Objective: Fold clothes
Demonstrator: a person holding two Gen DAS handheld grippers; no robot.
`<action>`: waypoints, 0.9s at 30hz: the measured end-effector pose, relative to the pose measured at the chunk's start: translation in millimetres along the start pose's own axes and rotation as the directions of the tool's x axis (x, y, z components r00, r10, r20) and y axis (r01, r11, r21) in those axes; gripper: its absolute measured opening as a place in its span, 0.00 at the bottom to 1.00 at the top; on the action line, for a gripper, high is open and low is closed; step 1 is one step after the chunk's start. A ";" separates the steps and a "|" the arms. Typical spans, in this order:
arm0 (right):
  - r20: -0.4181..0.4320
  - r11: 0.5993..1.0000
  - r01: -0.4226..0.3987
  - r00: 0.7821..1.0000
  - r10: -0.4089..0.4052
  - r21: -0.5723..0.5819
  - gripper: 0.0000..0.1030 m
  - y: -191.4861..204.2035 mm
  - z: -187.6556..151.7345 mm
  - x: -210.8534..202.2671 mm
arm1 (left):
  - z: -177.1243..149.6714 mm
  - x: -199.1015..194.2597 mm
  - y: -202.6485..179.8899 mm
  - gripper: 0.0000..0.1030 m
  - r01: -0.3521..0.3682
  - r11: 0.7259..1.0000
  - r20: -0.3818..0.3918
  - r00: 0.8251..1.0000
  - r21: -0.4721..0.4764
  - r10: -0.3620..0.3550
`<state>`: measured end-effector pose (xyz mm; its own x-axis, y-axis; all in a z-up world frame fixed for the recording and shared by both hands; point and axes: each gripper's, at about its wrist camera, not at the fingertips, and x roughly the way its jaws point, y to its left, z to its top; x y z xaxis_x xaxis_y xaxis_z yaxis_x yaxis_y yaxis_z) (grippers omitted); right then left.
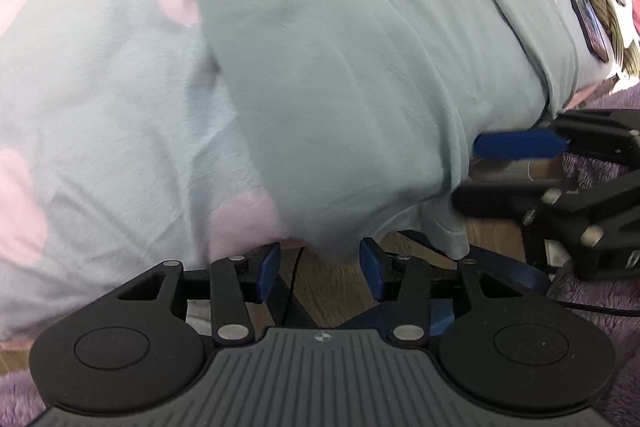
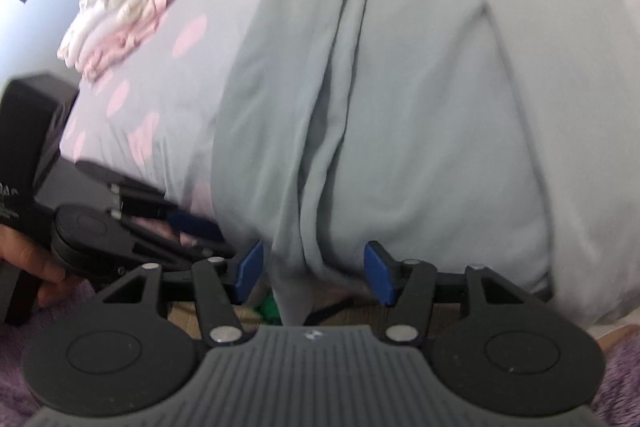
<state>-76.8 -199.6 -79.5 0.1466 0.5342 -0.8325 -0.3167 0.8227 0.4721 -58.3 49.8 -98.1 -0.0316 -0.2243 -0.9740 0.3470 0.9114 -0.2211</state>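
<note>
The left gripper (image 1: 320, 267) is seen with its blue-padded fingers (image 1: 269, 267) spread partway, and the hanging lower edge of the pale grey-green, soft-knit garment (image 1: 340, 75) drops into the gap between them. The pads are not pressed on the cloth — a strip of wood-look floor (image 1: 328, 287) shows between the two pads below the hem. The right gripper (image 2: 314, 271) is spread wider; a narrow hanging fold of the same garment (image 2: 400, 107) falls just inside its left pad (image 2: 250, 269), while the right pad (image 2: 378, 273) stands clear of the cloth. Nothing is pinched by either pair of fingers.

The garment is laid over the edge of a light blue fleece blanket with pink spots (image 1: 100, 87) and runs away from both pairs of fingers, its long axis lying roughly along the line the fingers point, with long lengthwise creases from the near hem to the far end. The near end droops over the blanket's edge just ahead of the fingertips.

In the left wrist view, the right gripper (image 1: 516, 163) appears to the right of the fingers, close against the garment's edge. In the right wrist view, the left gripper (image 2: 192, 227) is seen to the left, held in a hand (image 2: 28, 259). Far ahead and left of the right fingers, a small pile of white and pink folded cloth (image 2: 124, 11) rests on the blanket. Purple fluffy fabric (image 1: 600, 307) lies beneath the grippers.
</note>
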 end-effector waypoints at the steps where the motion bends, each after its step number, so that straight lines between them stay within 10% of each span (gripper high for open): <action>1: -0.020 1.000 -0.005 1.000 0.005 0.004 0.56 -0.1 1.7 4.9 | 0.3 3.0 -1.6 0.40 -0.004 1.000 -0.002 1.000 0.011 0.005; 6: -0.058 0.997 -0.053 0.997 0.056 0.051 0.16 -7.7 5.5 16.2 | -0.2 9.3 -9.2 0.15 -0.028 0.997 -0.004 1.000 0.077 0.029; 9: -0.086 0.980 -0.148 0.983 0.160 0.136 0.08 -17.6 2.9 14.9 | -3.8 4.5 -7.0 0.04 0.003 0.998 -0.016 1.000 0.064 -0.002; 18: -0.164 0.984 -0.034 0.984 0.063 0.172 0.12 -20.6 -2.7 21.7 | -14.1 2.9 -6.5 0.03 -0.068 0.997 -0.080 0.994 0.043 0.071; 27: -0.152 0.985 0.154 0.978 -0.142 0.072 0.35 -8.7 -3.3 1.2 | -14.4 -53.4 -11.0 0.10 0.117 0.993 0.124 0.986 -0.031 -0.112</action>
<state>-77.0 -206.7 -85.6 0.0458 0.3765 -0.9253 -0.2218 0.9070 0.3581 -74.0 56.7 -44.4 0.0458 -0.3663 -0.9294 0.3121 0.8890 -0.3350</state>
